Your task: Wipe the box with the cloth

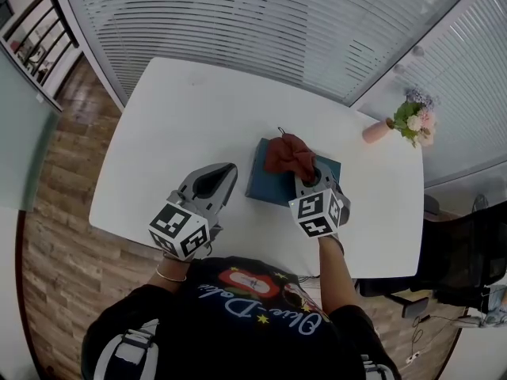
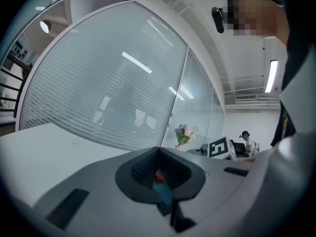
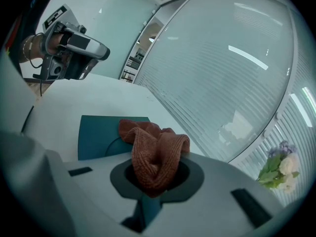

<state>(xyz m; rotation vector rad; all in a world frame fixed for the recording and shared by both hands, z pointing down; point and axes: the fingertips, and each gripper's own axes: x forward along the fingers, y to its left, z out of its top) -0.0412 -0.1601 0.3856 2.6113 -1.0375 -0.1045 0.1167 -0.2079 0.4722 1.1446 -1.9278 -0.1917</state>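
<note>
White table (image 1: 198,117) fills the middle of the head view; a teal box (image 1: 260,182) lies flat on it, right of centre and near the person's edge. The left gripper (image 1: 226,174) is held just left of the box and apart from it; its jaws are together at the tips with nothing between them. The right gripper (image 1: 310,176) is over the box's right part; its jaws are clamped on a rust-red cloth (image 1: 287,153). The cloth is bunched, one end in the jaws and the rest lying on the box's top towards its far edge. A small pink vase of flowers (image 1: 396,125) stands at the table's far right corner, well apart from the box.
</note>
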